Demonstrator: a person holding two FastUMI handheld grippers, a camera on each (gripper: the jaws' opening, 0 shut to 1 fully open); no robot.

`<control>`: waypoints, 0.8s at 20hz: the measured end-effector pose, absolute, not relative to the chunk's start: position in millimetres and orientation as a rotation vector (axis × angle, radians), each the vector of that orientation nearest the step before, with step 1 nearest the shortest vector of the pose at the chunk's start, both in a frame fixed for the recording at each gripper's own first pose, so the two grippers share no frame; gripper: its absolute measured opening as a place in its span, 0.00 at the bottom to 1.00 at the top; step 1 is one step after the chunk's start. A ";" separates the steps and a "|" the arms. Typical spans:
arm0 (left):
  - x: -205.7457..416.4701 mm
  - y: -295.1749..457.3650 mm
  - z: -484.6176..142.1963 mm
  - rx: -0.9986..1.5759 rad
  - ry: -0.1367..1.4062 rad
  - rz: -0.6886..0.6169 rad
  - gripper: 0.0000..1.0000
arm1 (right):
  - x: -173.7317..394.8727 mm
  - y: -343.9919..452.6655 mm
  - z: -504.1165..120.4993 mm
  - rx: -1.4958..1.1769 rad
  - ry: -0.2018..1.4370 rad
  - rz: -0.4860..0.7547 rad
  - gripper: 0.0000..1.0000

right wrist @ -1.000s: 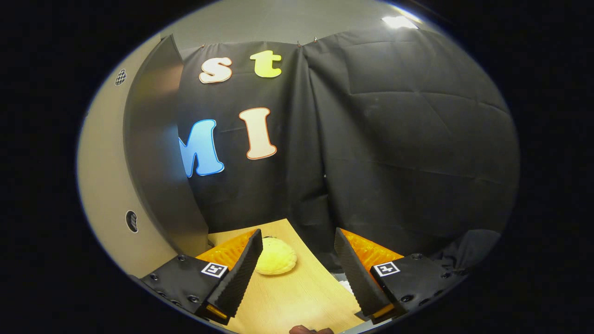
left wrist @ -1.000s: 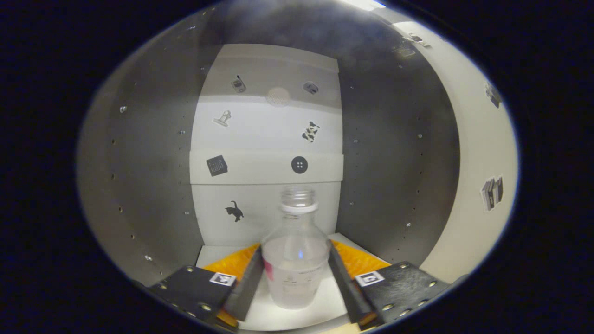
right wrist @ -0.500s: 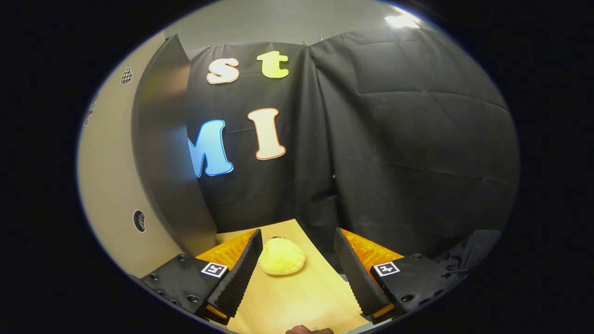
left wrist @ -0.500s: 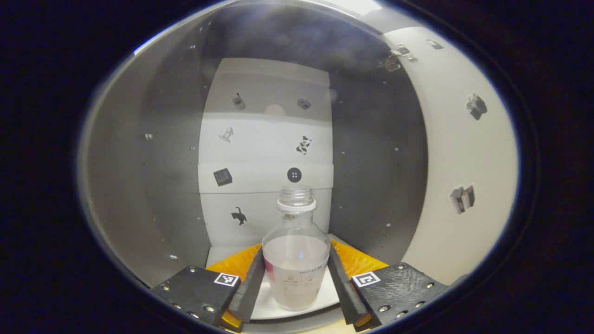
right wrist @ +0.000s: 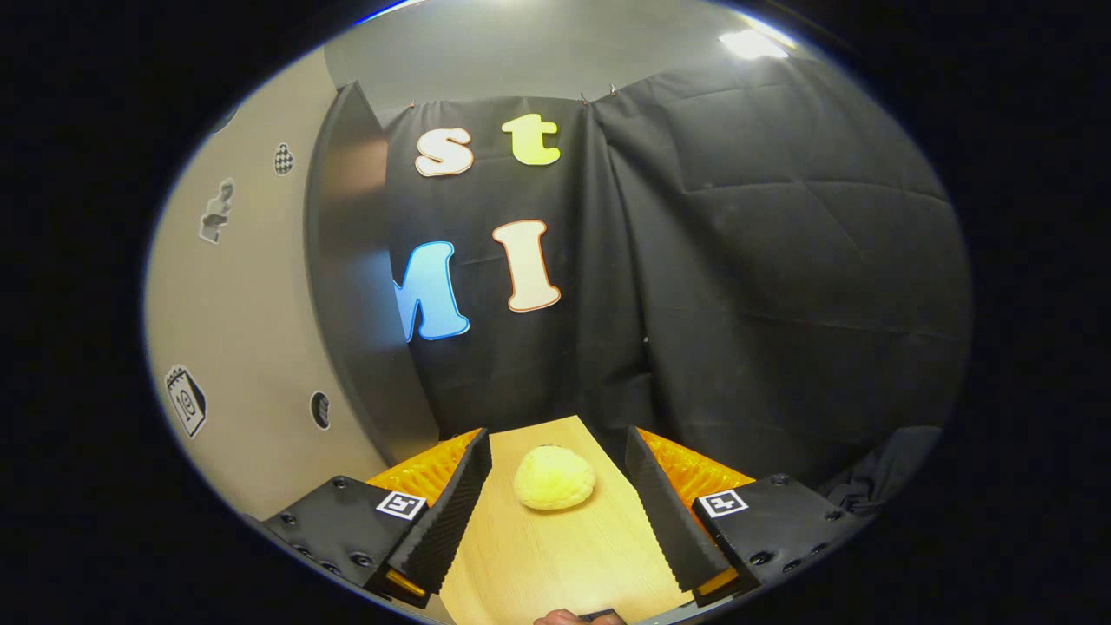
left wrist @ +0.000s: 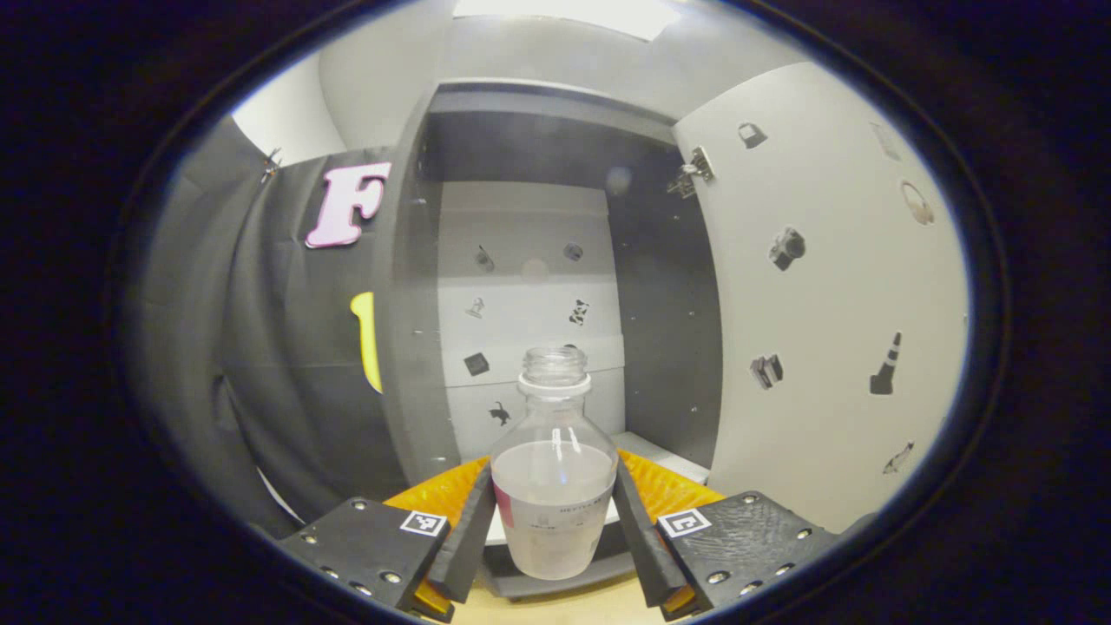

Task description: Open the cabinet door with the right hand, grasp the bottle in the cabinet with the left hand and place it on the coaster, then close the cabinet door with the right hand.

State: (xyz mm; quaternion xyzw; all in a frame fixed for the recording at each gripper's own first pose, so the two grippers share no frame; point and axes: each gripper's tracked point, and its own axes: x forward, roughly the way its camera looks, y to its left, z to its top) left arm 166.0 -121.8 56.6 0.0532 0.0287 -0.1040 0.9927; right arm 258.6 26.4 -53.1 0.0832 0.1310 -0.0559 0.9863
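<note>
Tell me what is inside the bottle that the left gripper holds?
The bottle, held by the left gripper, has no cap and holds a pale cloudy fill in its lower half; its label covers part of it.

Left gripper [left wrist: 553,521] points level and forward, both fingers [left wrist: 469,542] pressed against a bottle [left wrist: 554,495] held between them; right gripper [right wrist: 555,512] tilts slightly downward, its fingers [right wrist: 447,521] spread wide apart, gripping nothing

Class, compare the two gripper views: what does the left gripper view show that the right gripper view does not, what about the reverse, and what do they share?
Left gripper view: the left gripper shut on the clear bottle, with the cabinet interior behind.

Right gripper view: the right gripper open over the wooden table, with a yellow bun-like object lying between its fingers.

Shared: the open cabinet door.
</note>
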 end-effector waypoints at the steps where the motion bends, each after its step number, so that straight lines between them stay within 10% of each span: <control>1: 148.1 -116.7 56.0 0.121 0.054 -0.198 0.71 | 249.8 30.5 -52.8 0.177 0.262 -0.103 0.93; 16: -15.1 -56.6 -121.5 0.024 0.101 -0.025 0.72 | 143.5 55.8 -29.4 0.205 0.253 0.017 0.98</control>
